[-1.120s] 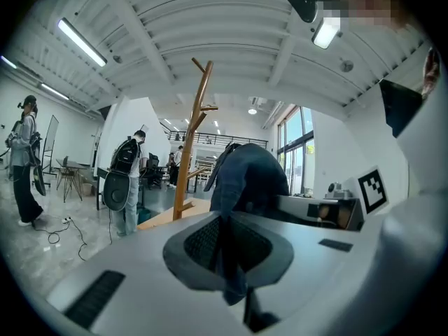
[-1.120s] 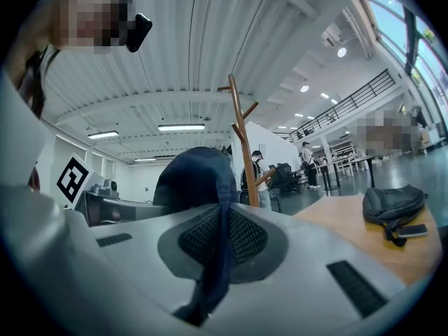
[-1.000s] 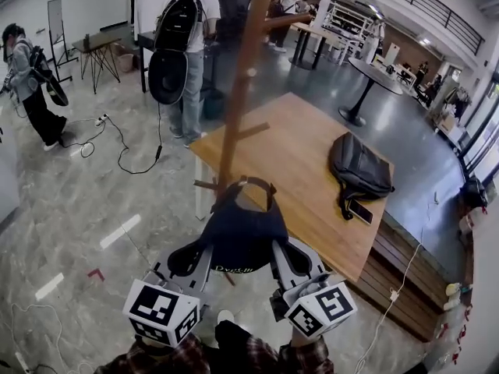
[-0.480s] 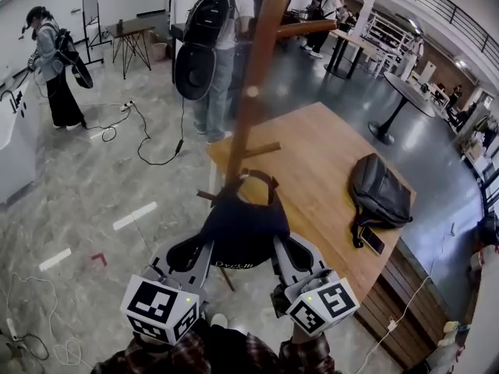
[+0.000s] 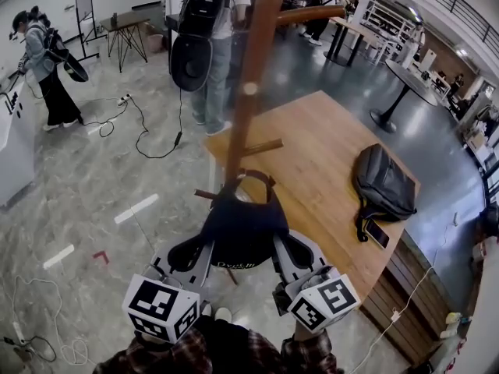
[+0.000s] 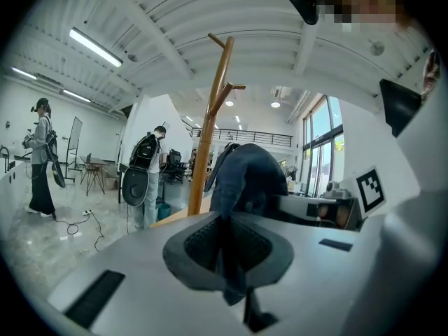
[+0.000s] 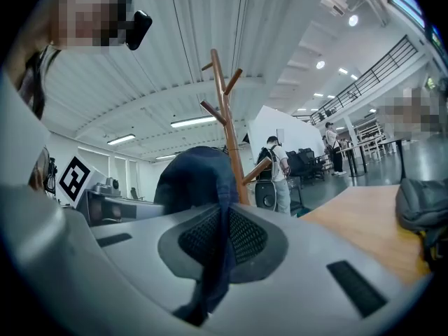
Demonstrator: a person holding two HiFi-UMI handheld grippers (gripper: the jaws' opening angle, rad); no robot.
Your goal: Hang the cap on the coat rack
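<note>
A dark navy cap (image 5: pixel 238 228) hangs between my two grippers just in front of the wooden coat rack (image 5: pixel 248 92). My left gripper (image 5: pixel 195 252) is shut on the cap's left edge and my right gripper (image 5: pixel 287 249) on its right edge. The cap's back strap loop (image 5: pixel 251 179) sits against the pole, between two short low pegs (image 5: pixel 261 146). In the left gripper view the cap's fabric (image 6: pixel 248 177) runs down between the shut pads, with the rack (image 6: pixel 210 117) behind it. The right gripper view shows the cap (image 7: pixel 196 180) pinched the same way, the rack (image 7: pixel 227 131) just beyond.
A wooden table (image 5: pixel 312 154) stands right behind the rack, with a black backpack (image 5: pixel 383 184) and a phone (image 5: pixel 376 234) on it. A person with a backpack (image 5: pixel 207 37) stands beyond the rack, another person (image 5: pixel 43 61) at far left. Cables (image 5: pixel 148 131) lie on the floor.
Both grippers keep their hold on the cap near the pole. The head view has shifted a little, and the pole now looms larger and closer.
</note>
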